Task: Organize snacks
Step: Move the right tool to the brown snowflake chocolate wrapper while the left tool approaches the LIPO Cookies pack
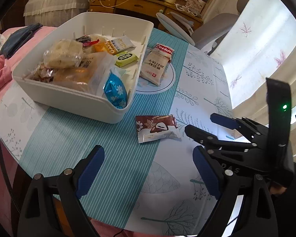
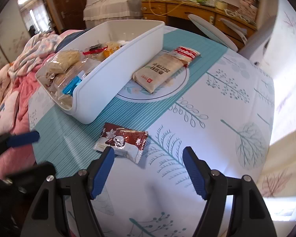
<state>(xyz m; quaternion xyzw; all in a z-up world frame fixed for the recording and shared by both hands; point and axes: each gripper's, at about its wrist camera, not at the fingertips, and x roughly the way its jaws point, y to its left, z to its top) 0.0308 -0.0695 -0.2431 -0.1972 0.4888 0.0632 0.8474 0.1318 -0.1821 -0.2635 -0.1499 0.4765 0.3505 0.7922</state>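
Note:
A brown-and-white snowflake snack packet (image 1: 156,128) (image 2: 122,142) lies loose on the tablecloth near the front of a white bin (image 1: 69,98) (image 2: 108,79) that holds several wrapped snacks. A beige cracker pack (image 1: 154,67) (image 2: 159,71) and a red cookie packet (image 1: 164,49) (image 2: 187,53) lie to the right of the bin. My left gripper (image 1: 148,154) (image 2: 45,152) is open just short of the brown packet, with nothing between its fingers. My right gripper (image 2: 149,152) (image 1: 200,122) is open too, and its left fingertip overlaps the packet's near edge.
The round table carries a teal striped runner (image 1: 69,148) over a leaf-print cloth. Pink bedding (image 2: 11,102) lies to its left. A wooden desk (image 1: 144,4) and a grey chair (image 1: 213,27) stand behind it. A bright curtain hangs at the right.

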